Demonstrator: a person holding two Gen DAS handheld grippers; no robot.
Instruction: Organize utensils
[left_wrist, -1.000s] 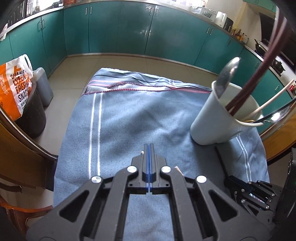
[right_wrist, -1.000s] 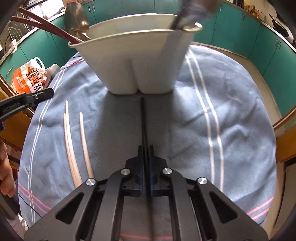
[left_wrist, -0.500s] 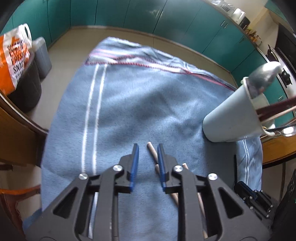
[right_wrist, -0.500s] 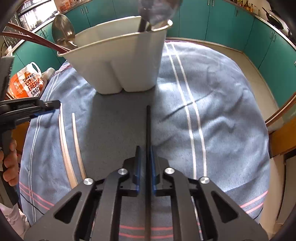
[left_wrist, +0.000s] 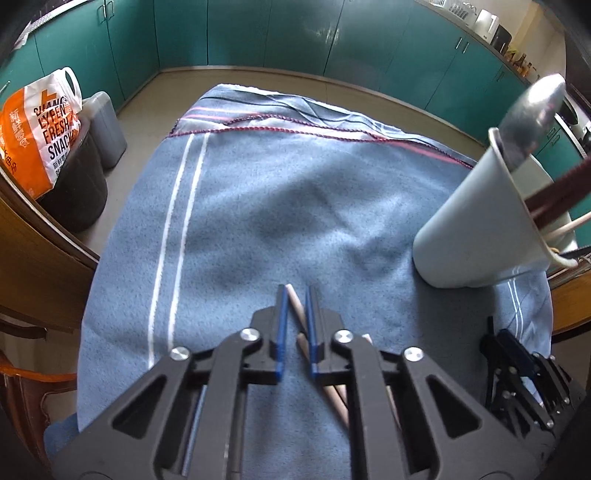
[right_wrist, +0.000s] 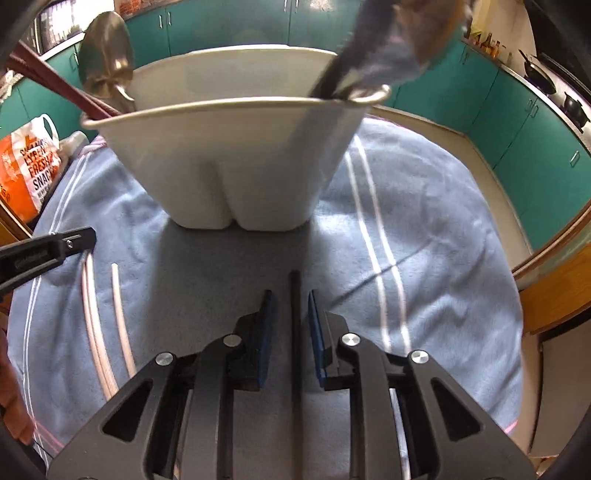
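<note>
Chopsticks (left_wrist: 295, 301) between parted left fingers, black chopstick (right_wrist: 294, 314) between parted right fingers, holder (right_wrist: 236, 166) ahead.

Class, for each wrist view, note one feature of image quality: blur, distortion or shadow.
Left wrist view: fisheye bends the teal cabinets into a curve. Right wrist view: the utensil at the white holder rim is smeared by blur; the holder casts shadow on the blue cloth.

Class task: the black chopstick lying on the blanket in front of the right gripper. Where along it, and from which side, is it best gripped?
Grip the black chopstick on its thin straight shaft, probably near mid-length, coming down from above. It lies flat on the blue blanket, pointing at the white holder. The open right gripper already straddles it, one finger on each long side.
</note>
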